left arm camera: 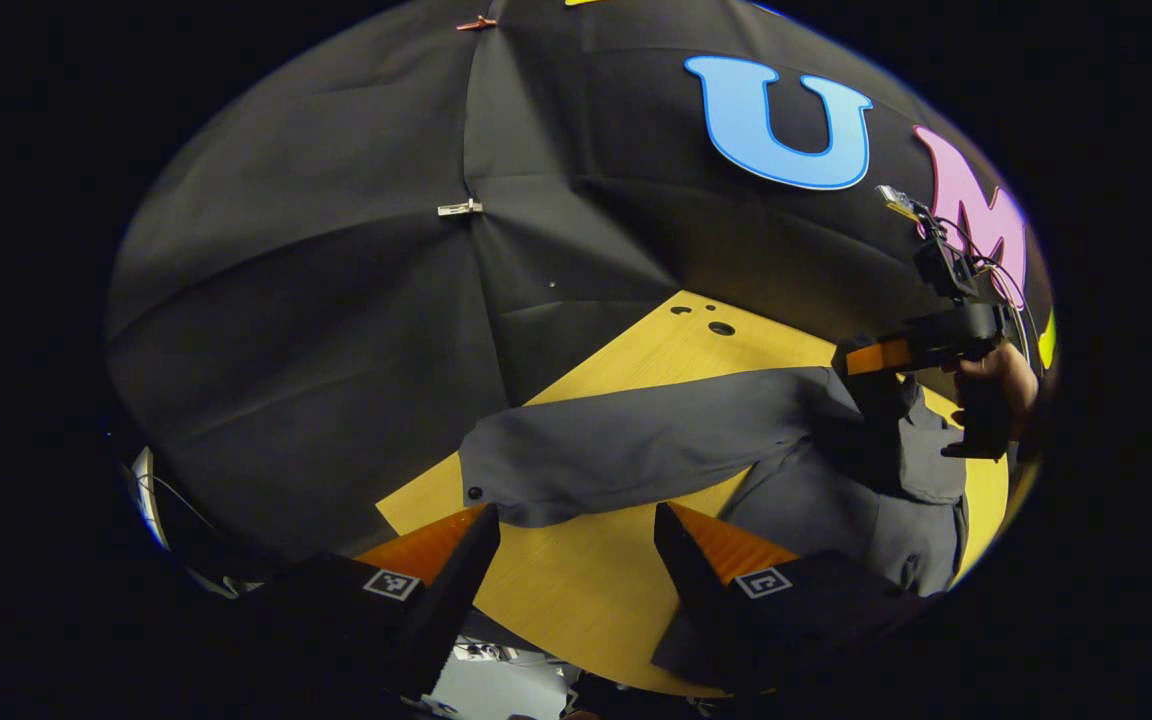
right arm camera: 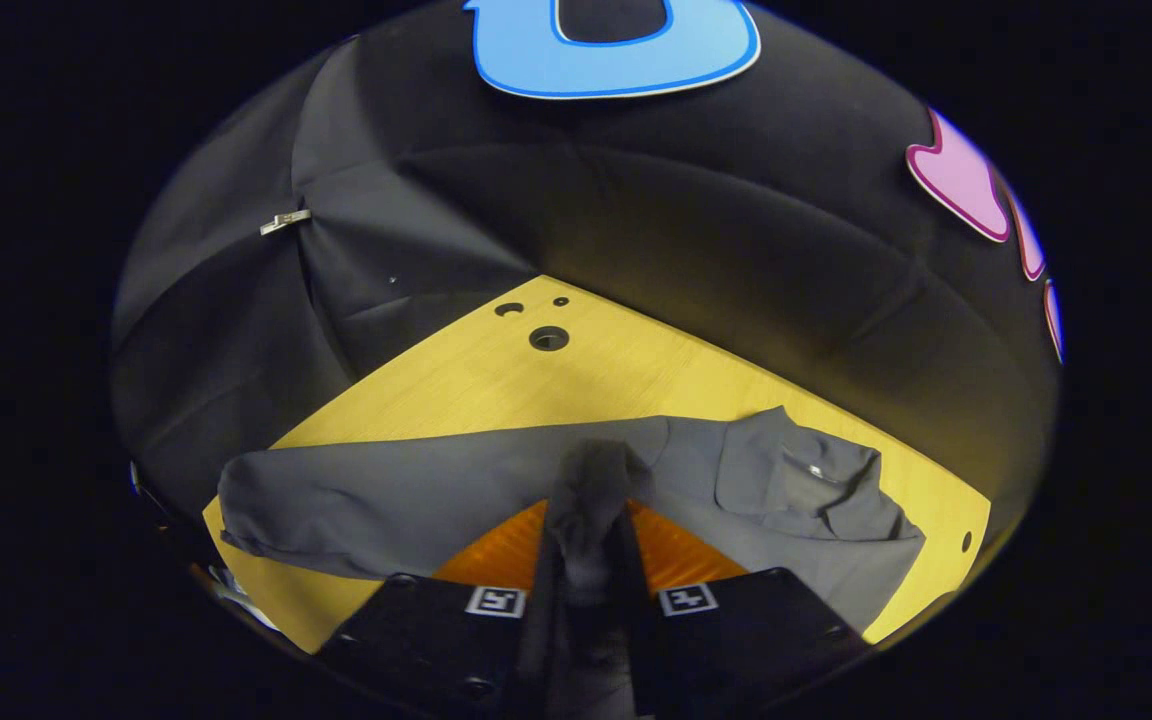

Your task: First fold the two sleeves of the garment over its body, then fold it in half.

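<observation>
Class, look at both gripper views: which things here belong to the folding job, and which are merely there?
Belongs to the job:
- grey garment
- its outstretched sleeve
- right gripper, shut on a pinch of the garment
- left gripper, open above the table

Merely there:
- wooden table
- clip on the booth cloth

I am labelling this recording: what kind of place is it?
Probably a recording booth, not a home: black cloth wall clipped together, a bare wooden table with drilled holes, one grey garment laid out.
</observation>
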Demonstrator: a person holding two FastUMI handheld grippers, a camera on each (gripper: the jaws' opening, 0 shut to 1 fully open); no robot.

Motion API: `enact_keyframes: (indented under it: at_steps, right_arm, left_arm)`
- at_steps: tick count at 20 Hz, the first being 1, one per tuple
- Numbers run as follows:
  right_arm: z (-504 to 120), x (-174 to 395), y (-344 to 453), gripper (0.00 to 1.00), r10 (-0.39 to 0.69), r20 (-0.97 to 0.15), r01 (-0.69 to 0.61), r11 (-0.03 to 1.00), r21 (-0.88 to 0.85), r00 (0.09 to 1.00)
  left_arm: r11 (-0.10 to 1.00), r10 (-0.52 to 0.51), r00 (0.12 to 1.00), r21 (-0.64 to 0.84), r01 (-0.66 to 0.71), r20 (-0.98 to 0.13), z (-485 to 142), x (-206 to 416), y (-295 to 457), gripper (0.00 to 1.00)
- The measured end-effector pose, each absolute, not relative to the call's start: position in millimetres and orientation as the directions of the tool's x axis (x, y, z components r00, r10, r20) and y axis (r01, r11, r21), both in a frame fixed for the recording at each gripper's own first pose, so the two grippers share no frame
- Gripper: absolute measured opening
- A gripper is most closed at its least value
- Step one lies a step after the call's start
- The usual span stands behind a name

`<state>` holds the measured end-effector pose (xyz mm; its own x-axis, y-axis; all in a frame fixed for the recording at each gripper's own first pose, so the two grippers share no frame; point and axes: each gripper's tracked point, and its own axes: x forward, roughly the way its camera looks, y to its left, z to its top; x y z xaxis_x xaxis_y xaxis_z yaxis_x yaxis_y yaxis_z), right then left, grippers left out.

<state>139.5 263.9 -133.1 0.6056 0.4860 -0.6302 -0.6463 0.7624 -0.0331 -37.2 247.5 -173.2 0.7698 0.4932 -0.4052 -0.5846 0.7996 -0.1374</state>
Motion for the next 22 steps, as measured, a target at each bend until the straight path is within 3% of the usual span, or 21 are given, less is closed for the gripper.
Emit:
enact_keyframes:
  at_steps: [1,2,5,13,22]
  right_arm:
    - [-131,136,267,0.57,0.499,-0.626,-0.65,0.759,-0.018,0.6]
    - [-128,129,271,0.59,0.519,-0.62,-0.657,0.754,0.006,0.589]
    - [-120,120,263,1.0,0.524,-0.603,-0.654,0.757,0.006,0.601]
    - [-76,96,177,0.98,0.452,-0.546,-0.539,0.843,0.001,0.705]
    - [-51,49,21,0.98,0.224,-0.523,-0.257,0.966,0.009,0.822]
  left_arm:
    - [0.799,0.493,0.769,-0.138,-0.585,-0.407,-174,-36,249,0.98]
    - [0.796,0.494,0.768,-0.142,-0.588,-0.408,-176,-35,251,0.98]
    - [0.776,0.508,0.758,-0.165,-0.609,-0.409,-179,-32,266,0.98]
    - [0.719,0.55,0.716,-0.193,-0.668,-0.43,-204,-7,338,0.99]
    - [0.722,0.555,0.691,-0.143,-0.677,-0.463,-242,40,398,0.99]
